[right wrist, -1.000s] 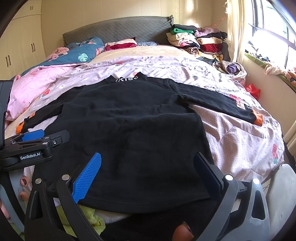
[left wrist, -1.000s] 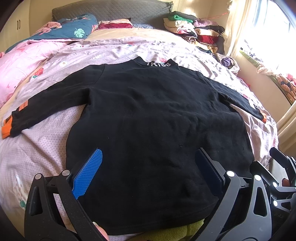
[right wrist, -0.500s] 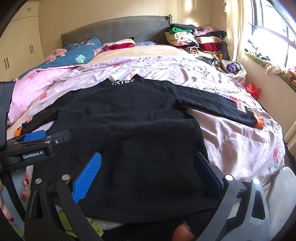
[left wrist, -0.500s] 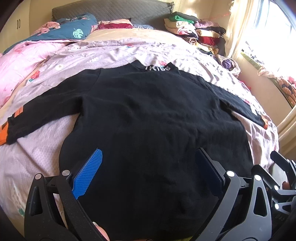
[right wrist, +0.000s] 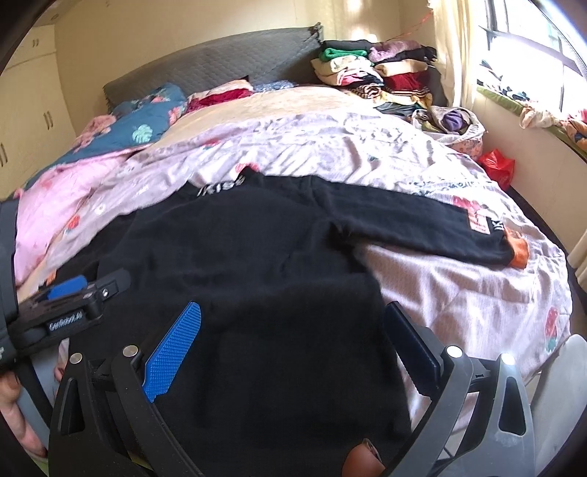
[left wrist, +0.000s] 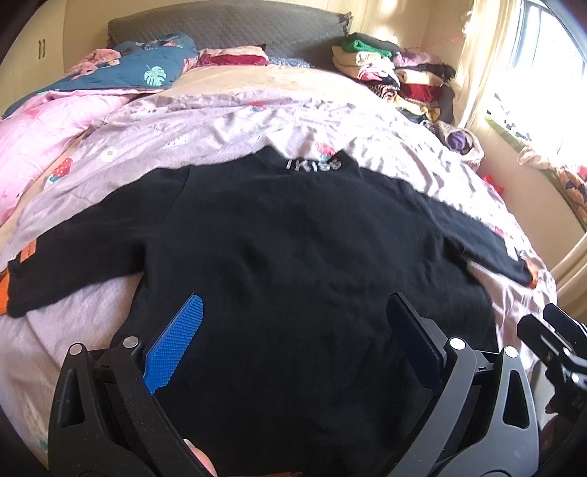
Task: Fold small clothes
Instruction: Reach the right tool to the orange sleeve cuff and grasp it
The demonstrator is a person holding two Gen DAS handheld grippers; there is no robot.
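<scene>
Two grippers are in view, each with its jaws spread wide and nothing between them.

Left wrist view: the left gripper [left wrist: 293,330] hangs over the lower body of a black long-sleeved top [left wrist: 293,257], which lies flat on the bed [left wrist: 55,348], collar toward the headboard [left wrist: 227,22] and hem at the near edge. White lettering shows on the collar. Both sleeves lie spread out toward the left and right edges of the bed; the left cuff [left wrist: 3,293] is orange. The blue pad [left wrist: 176,348] of one finger and the dark pad of the other frame the fabric without pinching it. Part of the right gripper [left wrist: 561,341] shows at the near right corner. A stack of folded clothes [left wrist: 389,73] sits at the far right corner, a blue leaf-print quilt [left wrist: 146,69] at the far left. Nothing rests on the top itself.

Right wrist view: the right gripper [right wrist: 293,330] is held over the right half of the same top [right wrist: 256,275], near the hem. The right sleeve [right wrist: 422,224] runs to the right edge of the bed [right wrist: 477,304], ending in an orange cuff [right wrist: 519,249] with a patch just beside it. The left gripper [right wrist: 73,304] shows side-on at the left edge. The folded stack [right wrist: 374,69] stands by the headboard [right wrist: 220,62]; a red bag [right wrist: 497,165] lies off the bed near the window wall.
</scene>
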